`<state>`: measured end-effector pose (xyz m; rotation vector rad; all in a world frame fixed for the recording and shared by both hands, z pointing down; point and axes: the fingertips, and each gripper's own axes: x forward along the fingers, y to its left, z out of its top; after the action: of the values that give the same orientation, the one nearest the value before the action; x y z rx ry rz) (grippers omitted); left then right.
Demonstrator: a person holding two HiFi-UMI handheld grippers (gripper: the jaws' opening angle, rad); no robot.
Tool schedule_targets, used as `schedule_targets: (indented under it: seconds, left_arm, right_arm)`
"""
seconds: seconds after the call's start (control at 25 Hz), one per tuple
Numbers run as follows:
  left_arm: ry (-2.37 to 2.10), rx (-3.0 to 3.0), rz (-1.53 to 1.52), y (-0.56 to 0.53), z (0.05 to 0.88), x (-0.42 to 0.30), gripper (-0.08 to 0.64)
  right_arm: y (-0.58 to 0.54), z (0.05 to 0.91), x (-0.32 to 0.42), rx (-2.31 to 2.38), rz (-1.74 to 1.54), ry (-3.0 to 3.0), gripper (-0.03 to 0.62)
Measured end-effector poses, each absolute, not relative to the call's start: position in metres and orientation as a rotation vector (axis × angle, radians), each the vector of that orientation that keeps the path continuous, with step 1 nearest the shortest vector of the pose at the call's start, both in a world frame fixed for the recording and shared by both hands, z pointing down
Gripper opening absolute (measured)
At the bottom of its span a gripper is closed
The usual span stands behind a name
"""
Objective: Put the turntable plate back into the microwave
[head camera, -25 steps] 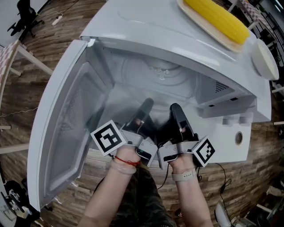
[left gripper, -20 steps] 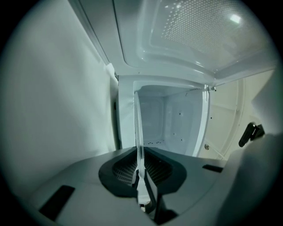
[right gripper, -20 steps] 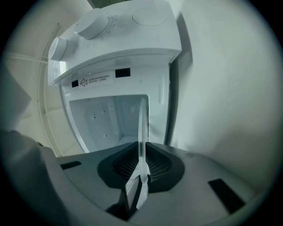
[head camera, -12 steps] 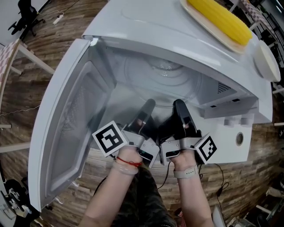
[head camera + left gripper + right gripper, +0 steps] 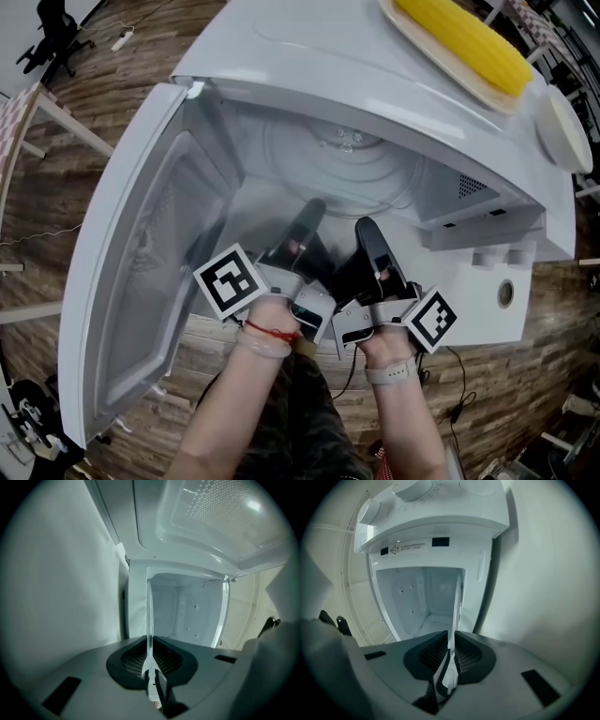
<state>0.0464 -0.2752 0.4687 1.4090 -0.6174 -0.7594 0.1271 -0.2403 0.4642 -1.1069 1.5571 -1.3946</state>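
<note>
The left hand (image 5: 270, 319), with a red string (image 5: 267, 335) round its wrist, and the right hand (image 5: 386, 349) are closest in. Each holds a gripper with a black and white cube behind its fingers.

The left gripper (image 5: 149, 657) is squeezed tight on the near edge of the turntable plate (image 5: 149, 616). The clear glass shows as a thin strip standing right between the dark ribbed pads (image 5: 133, 658). The right gripper (image 5: 451, 656) pinches the same edge just beside the left one, and the glass is caught between its pads too.

From the fingertips the plate reaches away into the open microwave (image 5: 309, 56), over its white inside floor. I cannot tell if it is lying flat on that floor.

To the left of the left fingers the door (image 5: 141, 253) hangs wide open. To the right of the right fingers is the front panel with a round knob (image 5: 506, 292).

Far past the fingertips, on top of the microwave, a yellow corn cob (image 5: 459, 37) lies on a pale tray (image 5: 436, 58). A white round dish (image 5: 561, 127) sits near the tray.
</note>
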Motion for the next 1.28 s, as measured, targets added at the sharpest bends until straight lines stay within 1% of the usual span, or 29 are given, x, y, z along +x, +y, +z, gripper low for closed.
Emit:
schedule_targets:
  seconds: [0.56, 0.96, 1.28]
  left_arm:
    - [-0.581, 1.429, -0.75, -0.288, 0.461, 0.054, 0.035]
    - [-0.602, 1.431, -0.723, -0.288, 0.469, 0.052, 0.035]
    - [-0.586, 1.452, -0.757, -0.276, 0.46, 0.039, 0.035]
  right_arm:
    - [-0.251, 0.459, 0.132, -1.118, -1.364, 1.565, 0.038]
    - [-0.251, 0.468, 0.13, -1.113, -1.396, 1.527, 0.038]
    - [-0.249, 0.47, 0.132, -1.112, -1.388, 1.494, 0.038]
